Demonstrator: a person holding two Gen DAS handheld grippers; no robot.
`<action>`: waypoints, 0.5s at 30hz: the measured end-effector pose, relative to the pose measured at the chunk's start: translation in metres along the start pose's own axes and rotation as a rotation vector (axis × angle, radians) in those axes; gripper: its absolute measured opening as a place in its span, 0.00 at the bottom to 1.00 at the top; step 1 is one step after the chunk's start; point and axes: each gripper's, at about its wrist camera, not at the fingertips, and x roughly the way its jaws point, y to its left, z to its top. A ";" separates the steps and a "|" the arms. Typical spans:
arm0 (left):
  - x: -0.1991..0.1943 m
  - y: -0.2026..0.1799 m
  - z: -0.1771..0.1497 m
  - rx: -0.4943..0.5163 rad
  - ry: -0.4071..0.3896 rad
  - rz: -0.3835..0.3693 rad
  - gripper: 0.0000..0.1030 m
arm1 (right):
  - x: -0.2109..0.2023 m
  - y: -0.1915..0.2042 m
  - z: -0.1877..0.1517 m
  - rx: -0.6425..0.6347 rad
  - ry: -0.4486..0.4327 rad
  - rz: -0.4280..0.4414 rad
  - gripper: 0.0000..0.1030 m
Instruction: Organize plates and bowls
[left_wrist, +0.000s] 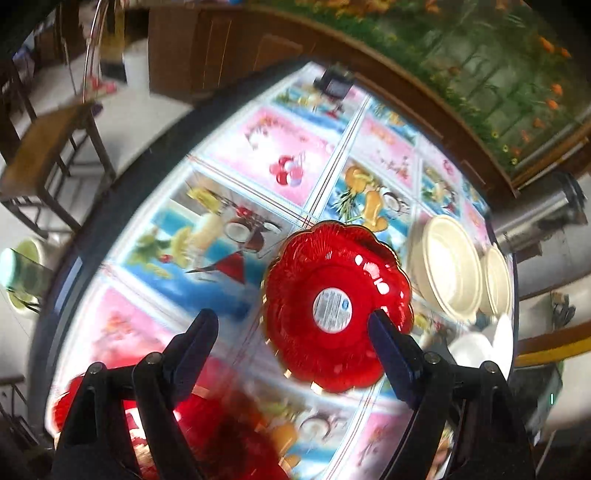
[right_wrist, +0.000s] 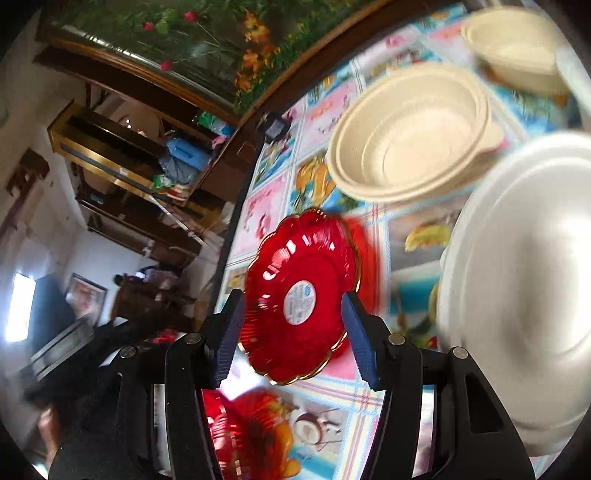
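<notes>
Nearest in the left wrist view, the left gripper (left_wrist: 291, 325) has its jaws wide apart with nothing between them, hanging above the worktop (left_wrist: 236, 155) and its fruit-printed cloth. Under its left finger, at the near edge, lies a blurred second red plate (left_wrist: 207, 424). Just past the right finger a red scalloped plate (left_wrist: 338, 306) with a gold rim and a round white label sits flat on the cloth; the fingertip overlaps its edge in the picture, but contact cannot be told. To its right, a little farther, stand a large cream bowl (left_wrist: 448, 266) and a smaller cream bowl (left_wrist: 496, 280), side by side, with a white plate (left_wrist: 480, 343) nearer, at the right edge.

In the right wrist view, the right gripper (right_wrist: 293, 334) has its jaws apart, framing the red scalloped plate without pressing on it. A framed flower picture (left_wrist: 480, 74) stands beyond the far rim.
</notes>
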 end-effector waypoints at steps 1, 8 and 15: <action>0.007 -0.001 0.003 -0.009 0.012 0.002 0.81 | 0.000 0.000 0.000 0.005 -0.001 -0.001 0.53; 0.044 0.005 0.010 -0.051 0.079 0.012 0.80 | -0.004 0.009 -0.008 0.030 0.050 0.082 0.54; 0.048 0.007 0.012 -0.034 0.076 0.053 0.80 | 0.009 0.005 -0.015 0.093 0.147 0.020 0.54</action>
